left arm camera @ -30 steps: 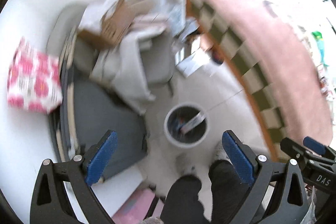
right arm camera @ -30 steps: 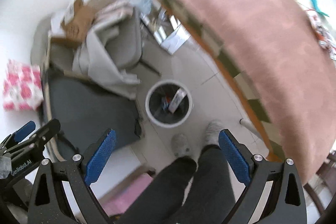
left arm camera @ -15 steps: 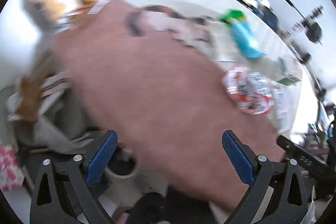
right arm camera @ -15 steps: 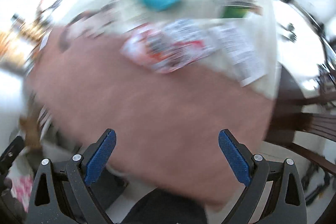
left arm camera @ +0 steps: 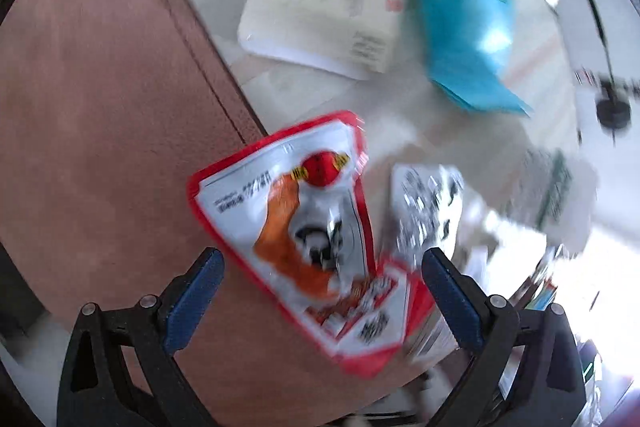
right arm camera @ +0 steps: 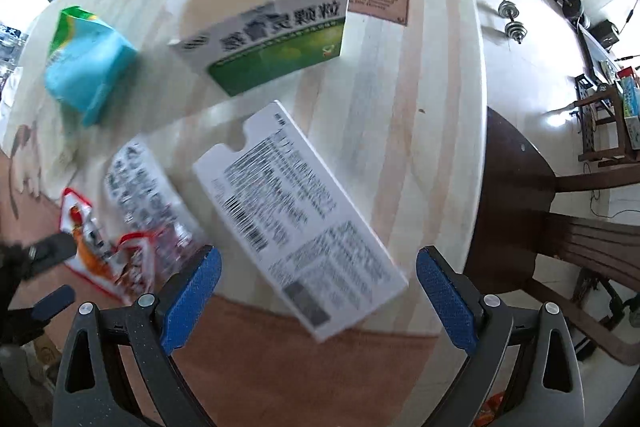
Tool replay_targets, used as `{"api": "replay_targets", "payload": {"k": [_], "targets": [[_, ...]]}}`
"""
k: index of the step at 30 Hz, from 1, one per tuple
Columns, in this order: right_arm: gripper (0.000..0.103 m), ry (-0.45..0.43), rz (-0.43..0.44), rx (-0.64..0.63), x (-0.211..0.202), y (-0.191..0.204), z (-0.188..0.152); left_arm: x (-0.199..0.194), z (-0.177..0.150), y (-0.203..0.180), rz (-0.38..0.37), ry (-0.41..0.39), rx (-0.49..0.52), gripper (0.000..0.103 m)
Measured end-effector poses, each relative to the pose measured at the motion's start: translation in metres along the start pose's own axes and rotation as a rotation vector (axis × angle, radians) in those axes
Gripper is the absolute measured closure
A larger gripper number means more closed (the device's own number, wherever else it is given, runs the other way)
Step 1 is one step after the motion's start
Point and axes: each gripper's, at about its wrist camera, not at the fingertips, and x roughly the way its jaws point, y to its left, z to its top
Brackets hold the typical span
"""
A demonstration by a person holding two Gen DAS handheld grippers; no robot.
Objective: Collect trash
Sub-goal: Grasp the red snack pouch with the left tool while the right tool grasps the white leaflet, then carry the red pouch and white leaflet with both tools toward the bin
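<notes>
My left gripper (left arm camera: 320, 295) is open and empty, just above a red and white snack wrapper (left arm camera: 304, 223) that lies on the table; the wrapper's lower end sits between the blue pads. A silver printed wrapper (left arm camera: 428, 203) lies right of it. My right gripper (right arm camera: 316, 295) is open and empty over a flat white box (right arm camera: 296, 219) with a barcode. In the right wrist view the red wrapper (right arm camera: 92, 251) and silver wrapper (right arm camera: 140, 187) lie to the left, with my left gripper's fingers (right arm camera: 52, 251) next to them.
A green and white medicine box (right arm camera: 272, 27), a blue-green packet (right arm camera: 88, 67) and a small brown card (right arm camera: 378, 1) lie farther back on the pale wooden table (right arm camera: 432, 107). A pink-brown mat (left arm camera: 100, 107) covers the near side. A dark wooden chair (right arm camera: 540, 207) stands to the right.
Both grippers swung up from the trash bin on the floor to the tabletop and moved in close over the wrappers and the white box. Both stayed open.
</notes>
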Motion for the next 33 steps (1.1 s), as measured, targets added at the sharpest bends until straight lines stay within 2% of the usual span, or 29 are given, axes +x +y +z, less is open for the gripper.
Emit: {"api": "replay_targets", "payload": {"k": [2,4,5,7,10,13,15,19,21,23,28,33], "targets": [[0.004,0.015,-0.001,-0.018,0.01,0.0,0.006,0.0,0.002,0.001,0.012,-0.026,-0.053,0.015],[0.004,0.028,0.005,-0.037,0.019,0.002,0.008,-0.003,0.0,-0.007,0.053,-0.061,0.001,0.029],[0.004,0.036,0.01,-0.049,0.023,0.003,0.009,-0.005,-0.003,-0.016,0.088,-0.077,0.075,0.034],[0.005,0.049,0.029,-0.069,0.029,0.007,0.007,-0.007,-0.009,-0.026,0.126,-0.093,0.204,0.035],[0.013,0.024,0.034,-0.089,0.029,0.008,-0.001,-0.009,-0.029,-0.037,0.268,-0.143,0.481,0.035],[0.019,0.034,0.047,-0.081,0.027,0.006,-0.015,-0.008,-0.047,-0.033,0.348,-0.163,0.634,0.035],[0.021,0.07,0.061,-0.064,0.028,0.004,-0.029,-0.007,-0.052,-0.025,0.348,-0.138,0.631,0.033],[0.021,0.167,0.119,-0.035,0.033,0.002,-0.051,-0.008,-0.053,0.001,0.251,-0.066,0.468,0.033],[0.021,0.166,0.12,-0.03,0.031,-0.002,-0.053,-0.006,-0.054,0.012,0.208,-0.046,0.389,0.033],[0.021,0.124,0.083,-0.051,0.028,0.0,-0.053,-0.007,-0.057,0.014,0.21,-0.051,0.361,0.033],[0.021,0.066,0.023,-0.099,0.03,0.022,-0.045,-0.006,-0.067,0.018,0.262,-0.103,0.372,0.034],[0.026,0.01,-0.024,-0.076,0.029,0.032,-0.04,0.001,-0.095,0.0,0.314,-0.175,0.496,0.051]]}}
